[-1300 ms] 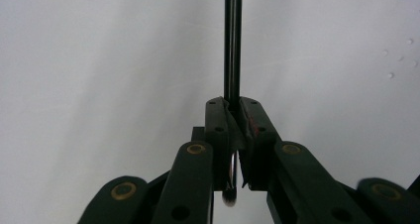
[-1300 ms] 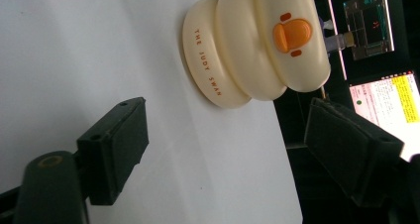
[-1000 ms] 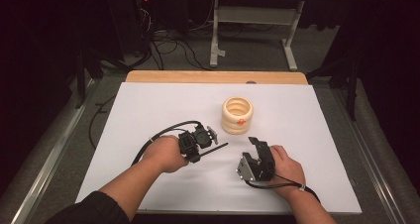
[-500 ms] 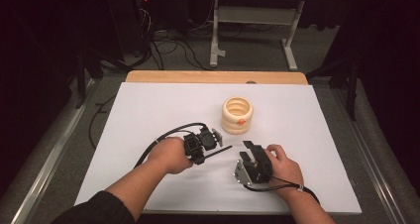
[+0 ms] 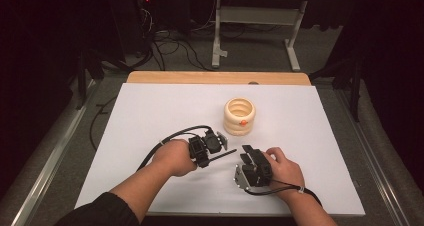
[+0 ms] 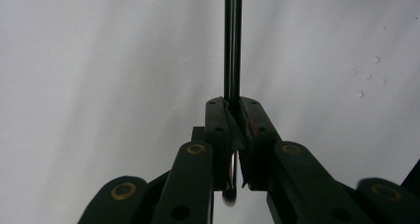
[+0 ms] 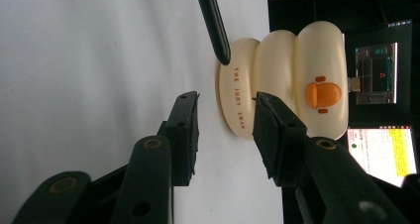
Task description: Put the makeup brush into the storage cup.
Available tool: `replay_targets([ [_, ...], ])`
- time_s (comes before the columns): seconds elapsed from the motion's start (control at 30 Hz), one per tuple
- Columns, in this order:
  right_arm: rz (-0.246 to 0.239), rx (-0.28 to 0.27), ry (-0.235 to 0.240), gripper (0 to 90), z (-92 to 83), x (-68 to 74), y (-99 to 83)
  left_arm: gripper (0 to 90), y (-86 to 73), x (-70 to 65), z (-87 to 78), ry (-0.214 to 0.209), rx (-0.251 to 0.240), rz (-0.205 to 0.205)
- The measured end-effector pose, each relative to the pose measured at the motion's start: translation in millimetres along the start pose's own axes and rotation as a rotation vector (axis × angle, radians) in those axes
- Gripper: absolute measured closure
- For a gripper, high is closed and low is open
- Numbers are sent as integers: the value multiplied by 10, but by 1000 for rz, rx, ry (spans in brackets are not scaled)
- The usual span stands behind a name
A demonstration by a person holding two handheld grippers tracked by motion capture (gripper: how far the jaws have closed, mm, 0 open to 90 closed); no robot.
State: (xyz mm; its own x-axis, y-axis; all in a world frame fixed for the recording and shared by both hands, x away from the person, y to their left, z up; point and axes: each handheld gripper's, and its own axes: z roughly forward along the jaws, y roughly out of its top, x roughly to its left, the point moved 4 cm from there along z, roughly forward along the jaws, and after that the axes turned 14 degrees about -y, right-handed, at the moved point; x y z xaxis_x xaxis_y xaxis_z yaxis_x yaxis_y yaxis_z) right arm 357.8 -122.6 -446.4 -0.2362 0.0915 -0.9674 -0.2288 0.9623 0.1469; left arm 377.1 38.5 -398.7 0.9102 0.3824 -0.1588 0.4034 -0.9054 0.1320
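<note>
My left gripper (image 5: 212,148) is shut on a thin black pen (image 5: 227,153), which sticks out past its tips to the right, low over the white table. In the left gripper view the pen (image 6: 233,40) runs straight ahead from the shut gripper (image 6: 233,105). My right gripper (image 5: 246,154) lies just right of the pen's tip, open, and its jaws have just been closing with nothing between them. In the right gripper view the gripper (image 7: 225,102) faces a cream ribbed holder (image 7: 282,80) with an orange bill, and the pen's tip (image 7: 214,21) is beside it.
The cream holder (image 5: 239,117) stands upright near the middle of the white table (image 5: 150,116), beyond both grippers. A wooden strip (image 5: 200,77) edges the far side. Cables and metal frame legs (image 5: 217,36) lie on the floor behind it.
The right gripper's jaws have narrowed, and that hand has edged a little left toward the pen. The left hand has kept almost still with the pen in its grip.
</note>
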Motion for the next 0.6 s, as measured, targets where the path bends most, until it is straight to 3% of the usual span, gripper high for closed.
replay_targets([
  [0.2, -7, 8, -1, 670, -17, 24, 25, 839, 58, -31, 10, -5, 13, 18],
  [0.6, -59, -40, -3, 716, -12, 38, 54, 839, 141, -62, 40, -7, 17, 34],
])
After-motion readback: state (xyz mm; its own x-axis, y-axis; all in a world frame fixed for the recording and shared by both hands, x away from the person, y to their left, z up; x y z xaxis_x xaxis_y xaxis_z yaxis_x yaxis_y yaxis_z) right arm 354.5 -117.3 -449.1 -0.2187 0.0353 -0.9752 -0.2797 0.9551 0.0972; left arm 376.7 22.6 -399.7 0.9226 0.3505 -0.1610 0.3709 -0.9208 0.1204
